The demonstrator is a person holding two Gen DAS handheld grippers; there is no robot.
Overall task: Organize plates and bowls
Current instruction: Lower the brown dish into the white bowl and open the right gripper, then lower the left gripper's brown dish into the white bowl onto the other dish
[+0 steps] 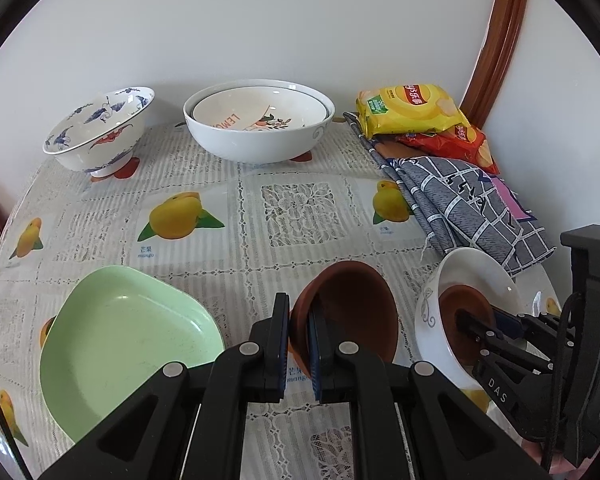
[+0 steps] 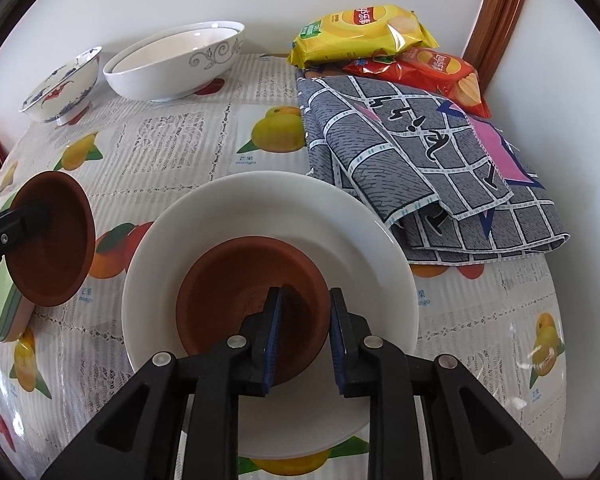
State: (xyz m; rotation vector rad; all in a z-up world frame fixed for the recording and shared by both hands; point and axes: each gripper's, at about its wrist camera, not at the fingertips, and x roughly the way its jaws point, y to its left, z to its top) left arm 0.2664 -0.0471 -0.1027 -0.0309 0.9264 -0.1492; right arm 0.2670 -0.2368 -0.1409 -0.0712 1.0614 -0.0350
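Here is the table (image 1: pixel 300 208) under its mango-print cloth, round and pushed up against a white wall (image 1: pixel 260 20). At the back of it sits the big white bowl (image 1: pixel 256 136) with a second, lettered bowl (image 1: pixel 260 114) nested inside. Left of those, the blue-and-red painted bowl (image 1: pixel 100 136) stands on its foot. Over on the right lies a folded grey checked towel (image 2: pixel 420 160), and behind it two crisp bags, the yellow bag (image 2: pixel 360 30) lying on the red bag (image 2: pixel 436 72).

Nearer to me, on the left, is the green dish (image 1: pixel 128 344), empty, flat on the cloth. On the right is the white plate (image 2: pixel 268 216), and a brown saucer (image 2: pixel 236 284) sits in its middle.

Now my own two grippers. My left gripper (image 1: pixel 298 344) is clamped on the rim of a second brown saucer (image 1: pixel 352 308), one pad outside, one inside; I hold it tilted on edge, clear of the cloth, between the green dish and the white plate. My right gripper (image 2: pixel 304 336) hangs over the saucer on the plate. Its jaws stand apart, one pad inside the saucer, one outside its near rim, with a gap showing on either side of the rim, so nothing is pinched there. That saucer rests in the plate on its own.
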